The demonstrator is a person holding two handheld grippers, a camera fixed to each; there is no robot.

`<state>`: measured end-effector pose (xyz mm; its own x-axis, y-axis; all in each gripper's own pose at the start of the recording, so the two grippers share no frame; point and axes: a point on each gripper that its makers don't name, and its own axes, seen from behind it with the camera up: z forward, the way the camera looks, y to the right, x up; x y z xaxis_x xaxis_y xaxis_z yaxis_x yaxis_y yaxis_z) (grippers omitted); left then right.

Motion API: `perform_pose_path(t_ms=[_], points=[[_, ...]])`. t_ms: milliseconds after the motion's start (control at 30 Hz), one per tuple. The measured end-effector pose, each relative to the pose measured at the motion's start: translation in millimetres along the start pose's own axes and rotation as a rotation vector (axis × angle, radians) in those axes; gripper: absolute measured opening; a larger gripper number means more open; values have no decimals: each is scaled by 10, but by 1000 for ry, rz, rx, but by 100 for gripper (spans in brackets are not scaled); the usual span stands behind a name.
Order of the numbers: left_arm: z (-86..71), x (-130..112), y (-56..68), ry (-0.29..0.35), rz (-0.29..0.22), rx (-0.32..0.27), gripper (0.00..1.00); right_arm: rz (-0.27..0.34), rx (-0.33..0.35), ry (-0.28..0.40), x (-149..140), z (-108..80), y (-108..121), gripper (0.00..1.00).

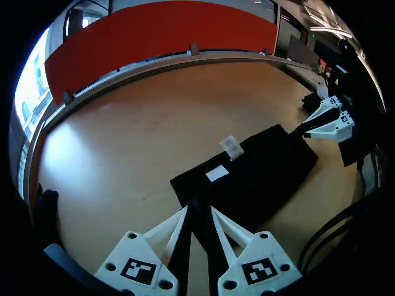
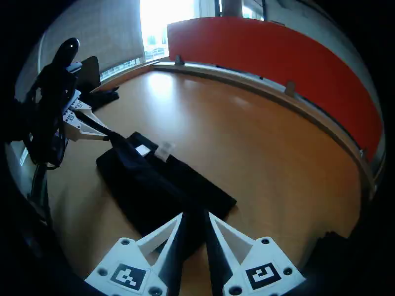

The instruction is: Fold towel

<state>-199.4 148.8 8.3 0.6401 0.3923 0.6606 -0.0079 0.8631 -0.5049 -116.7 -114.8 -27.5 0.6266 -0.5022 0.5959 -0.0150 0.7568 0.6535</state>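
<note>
A black towel (image 1: 256, 172) lies as a long strip on the wooden table (image 1: 138, 128). A white label (image 1: 231, 147) sticks out from its edge. The left gripper (image 1: 198, 214) has its two fingers closed on one end of the towel, with the fabric pinched between them. The right gripper (image 2: 195, 219) holds the opposite end in the same way, both fingers pressing on the cloth. Along the far edge of the table stands a red partition (image 1: 158, 34).
</note>
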Motion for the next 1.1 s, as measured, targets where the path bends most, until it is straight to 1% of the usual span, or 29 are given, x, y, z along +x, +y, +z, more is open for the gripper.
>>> perform_pose_path(t_ms=[33, 100, 167, 267, 367, 433, 500, 567, 633, 767, 833, 900, 967, 1033, 1100], points=[[27, 5, -16, 2, 1, 5, 23, 4, -5, -5, -12, 22, 21, 23], [83, 12, -50, 5, 3, 16, 24, 11, -16, -14, -38, 69, 64, 26], [132, -1, -84, 0, 3, 28, 30, 16, -27, -24, -67, 105, 100, 27], [197, -22, -130, -7, 7, 43, 33, 20, -43, -38, -102, 150, 149, 33], [240, -29, -182, -8, 20, 62, 36, 20, -61, -46, -123, 185, 199, 43], [256, -27, -215, -8, 29, 75, 37, 20, -73, -49, -130, 203, 233, 48], [265, -23, -243, -7, 38, 86, 39, 20, -84, -50, -133, 215, 264, 53], [263, -12, -258, -5, 42, 92, 41, 21, -95, -51, -130, 219, 297, 62], [259, 1, -275, -4, 44, 98, 44, 20, -108, -50, -122, 220, 334, 64], [253, 29, -316, -2, 41, 111, 48, 17, -139, -43, -97, 218, 423, 75], [250, 45, -346, 0, 38, 120, 72, 16, -157, -39, -81, 214, 473, 82], [245, 63, -380, 3, 36, 130, 82, 15, -174, -35, -64, 207, 521, 88], [232, 82, -409, 7, 34, 138, 89, 13, -180, -29, -47, 201, 539, 88], [219, 98, -431, 12, 32, 144, 95, 13, -185, -22, -26, 190, 554, 94], [206, 110, -446, 16, 30, 148, 95, 14, -188, -14, -5, 176, 563, 100]])
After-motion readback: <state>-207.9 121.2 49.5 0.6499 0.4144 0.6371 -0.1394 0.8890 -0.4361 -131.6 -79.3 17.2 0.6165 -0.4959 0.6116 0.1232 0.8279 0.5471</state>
